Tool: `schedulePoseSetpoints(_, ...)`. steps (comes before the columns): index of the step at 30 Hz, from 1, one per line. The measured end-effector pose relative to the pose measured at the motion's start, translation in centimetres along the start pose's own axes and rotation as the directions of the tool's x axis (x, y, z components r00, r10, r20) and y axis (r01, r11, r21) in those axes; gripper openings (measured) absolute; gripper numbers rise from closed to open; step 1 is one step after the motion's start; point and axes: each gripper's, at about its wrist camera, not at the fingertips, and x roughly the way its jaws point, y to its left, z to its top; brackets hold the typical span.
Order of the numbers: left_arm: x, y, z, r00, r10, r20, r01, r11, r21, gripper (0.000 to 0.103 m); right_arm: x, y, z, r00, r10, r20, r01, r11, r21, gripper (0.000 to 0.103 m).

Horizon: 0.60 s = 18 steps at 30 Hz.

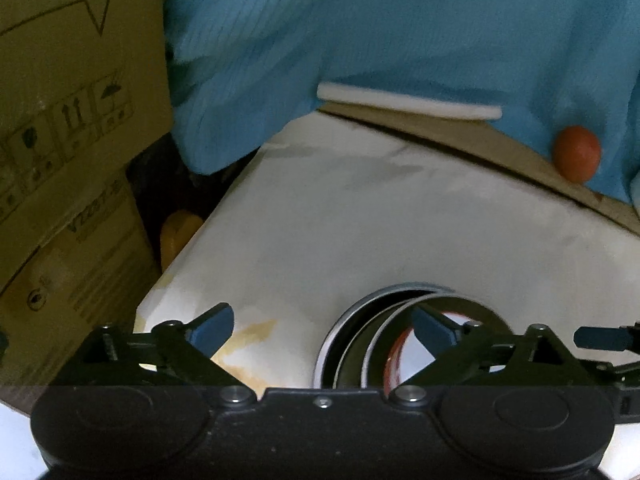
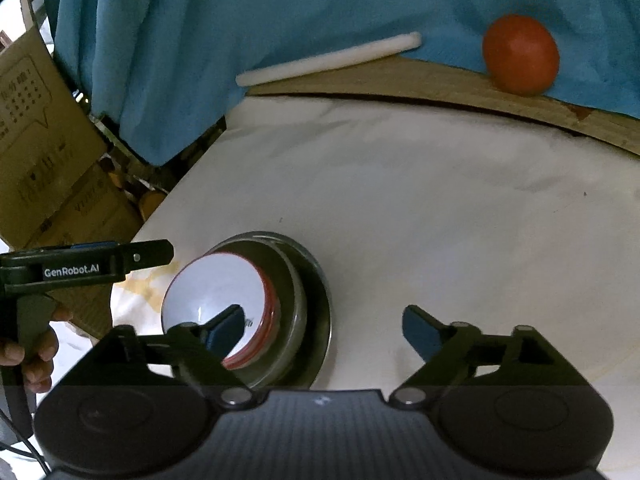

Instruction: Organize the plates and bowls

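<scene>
A stack of bowls stands on the white table [image 2: 400, 184]: a white bowl with a red rim [image 2: 218, 300] nests inside dark metal bowls [image 2: 308, 300]. In the left wrist view the stack [image 1: 360, 332] sits low, just ahead of my left gripper [image 1: 322, 330], which is open and empty. My right gripper [image 2: 322, 330] is open and empty too, hovering just right of the stack, its left finger over the white bowl. The left gripper's body [image 2: 80, 266] shows at the left of the right wrist view.
An orange-red ball [image 2: 520, 54] and a white stick [image 2: 328, 58] lie on a wooden board at the table's far edge, against blue cloth [image 2: 240, 8]. Cardboard boxes [image 1: 60, 120] stand left of the table. A yellow stain marks the table's near-left corner.
</scene>
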Motion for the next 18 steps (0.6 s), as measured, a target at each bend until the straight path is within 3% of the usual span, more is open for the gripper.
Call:
schedulePoseSetpoints(6, -0.3, -1.1, 0.4, 0.998, -0.045, 0.032, 0.045, 0.999, 0.003, 0.102, -1.2, -0.9, -0.2, 0.999, -0.004, 0.05, 0.003, 1.0, 0.024, 0.102)
schedulePoseSetpoints(18, -0.7, -4.2, 0.1, 0.991, -0.122, 0.059, 0.12, 0.992, 0.037, 0.102, -4.0, -3.4, -1.2, 0.989, -0.022, 0.144, 0.014, 0.998, 0.061, 0.103)
